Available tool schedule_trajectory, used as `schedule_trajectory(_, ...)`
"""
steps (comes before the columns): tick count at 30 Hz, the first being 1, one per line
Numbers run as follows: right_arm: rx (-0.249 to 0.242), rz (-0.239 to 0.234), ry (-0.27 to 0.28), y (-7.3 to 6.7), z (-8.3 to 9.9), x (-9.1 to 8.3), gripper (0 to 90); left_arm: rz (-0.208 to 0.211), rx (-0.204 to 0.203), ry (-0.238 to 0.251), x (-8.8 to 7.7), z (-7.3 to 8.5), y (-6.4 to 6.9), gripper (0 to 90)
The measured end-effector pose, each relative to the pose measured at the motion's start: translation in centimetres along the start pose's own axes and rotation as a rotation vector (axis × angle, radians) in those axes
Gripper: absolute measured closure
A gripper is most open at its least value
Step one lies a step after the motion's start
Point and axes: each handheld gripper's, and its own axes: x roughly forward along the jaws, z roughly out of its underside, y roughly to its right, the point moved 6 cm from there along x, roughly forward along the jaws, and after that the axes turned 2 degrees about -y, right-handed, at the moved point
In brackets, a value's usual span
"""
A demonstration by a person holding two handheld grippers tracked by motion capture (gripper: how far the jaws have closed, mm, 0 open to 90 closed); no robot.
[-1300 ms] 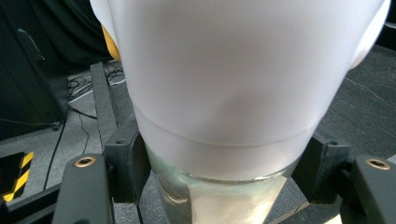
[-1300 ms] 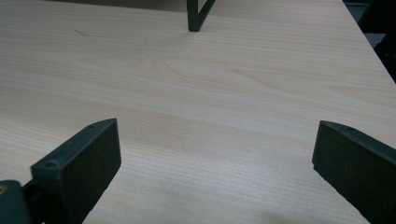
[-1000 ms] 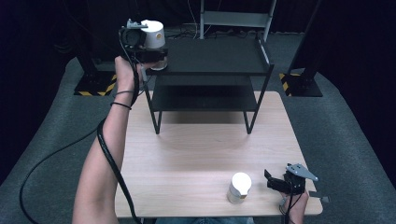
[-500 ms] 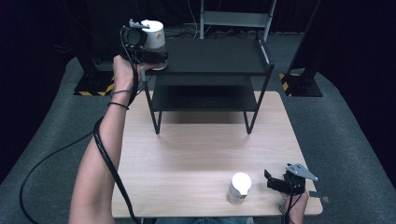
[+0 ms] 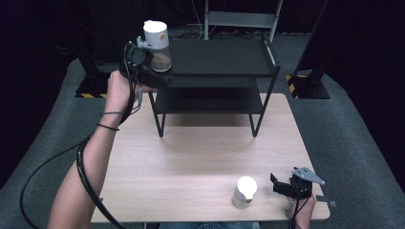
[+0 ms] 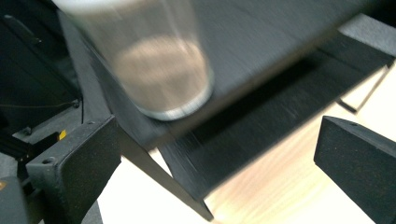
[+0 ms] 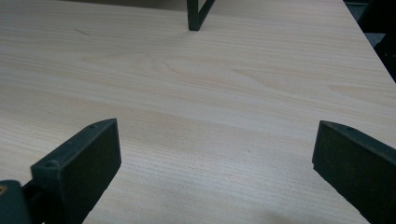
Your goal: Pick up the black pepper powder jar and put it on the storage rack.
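Now the light wooden table [image 5: 200, 157] carries a black 2-shelf metal rack [image 5: 215, 71]. On its top shelf stands a clear white-lidded jar [image 5: 157, 40]; the left gripper [image 5: 157, 78] beside it and the right gripper [image 5: 279, 187] are spread.

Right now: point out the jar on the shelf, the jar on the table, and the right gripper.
jar on the shelf [image 5: 158, 45], high view, clear side wall
jar on the table [image 5: 245, 192], high view, white lid
right gripper [image 5: 276, 185], high view, between its fingertips
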Motion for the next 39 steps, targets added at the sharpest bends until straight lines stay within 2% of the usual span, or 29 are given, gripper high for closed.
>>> schedule_trajectory(2,0.0,0.002,-0.001,0.0,0.0,0.0,0.2,0.005,0.027,-0.003,0.0,1.2,0.6,0.0)
schedule_trajectory(6,0.0,0.002,-0.001,0.0,0.0,0.0,0.2,0.043,0.061,-0.007,0.3,4.0,1.5,0.0)
schedule_trajectory(12,0.0,0.004,-0.002,-0.1,0.0,0.0,0.2,0.096,0.103,-0.066,2.0,8.9,3.0,0.0)
schedule_trajectory(17,0.002,0.005,0.001,0.0,0.0,0.0,0.2,0.085,0.103,-0.123,4.1,14.4,4.8,0.0)
schedule_trajectory(21,-0.002,0.006,-0.004,-0.1,0.0,0.0,0.2,0.099,0.077,-0.183,6.0,18.6,5.8,0.0)
schedule_trajectory(25,-0.002,0.009,-0.005,-0.1,-0.1,0.0,0.2,0.132,-0.009,-0.21,7.9,22.6,6.7,0.0)
schedule_trajectory(27,-0.001,0.012,-0.006,-0.1,-0.1,0.1,0.2,0.157,-0.043,-0.221,8.6,23.9,6.9,0.0)
schedule_trajectory(28,-0.002,0.012,-0.006,-0.2,-0.1,0.1,0.2,0.155,-0.057,-0.221,8.9,24.6,7.2,0.0)
schedule_trajectory(30,-0.004,0.012,-0.006,-0.2,-0.1,0.1,0.2,0.162,-0.071,-0.242,9.6,25.5,7.6,0.0)
schedule_trajectory(32,-0.006,0.011,-0.009,-0.2,-0.1,0.1,0.2,0.163,-0.092,-0.242,10.0,26.3,7.8,0.0)
schedule_trajectory(36,-0.005,0.011,-0.006,-0.2,-0.1,0.1,0.2,0.165,-0.112,-0.264,10.6,27.2,8.0,0.0)
schedule_trajectory(39,-0.006,0.014,-0.008,-0.2,-0.1,0.1,0.2,0.175,-0.148,-0.272,11.2,28.0,7.9,0.0)
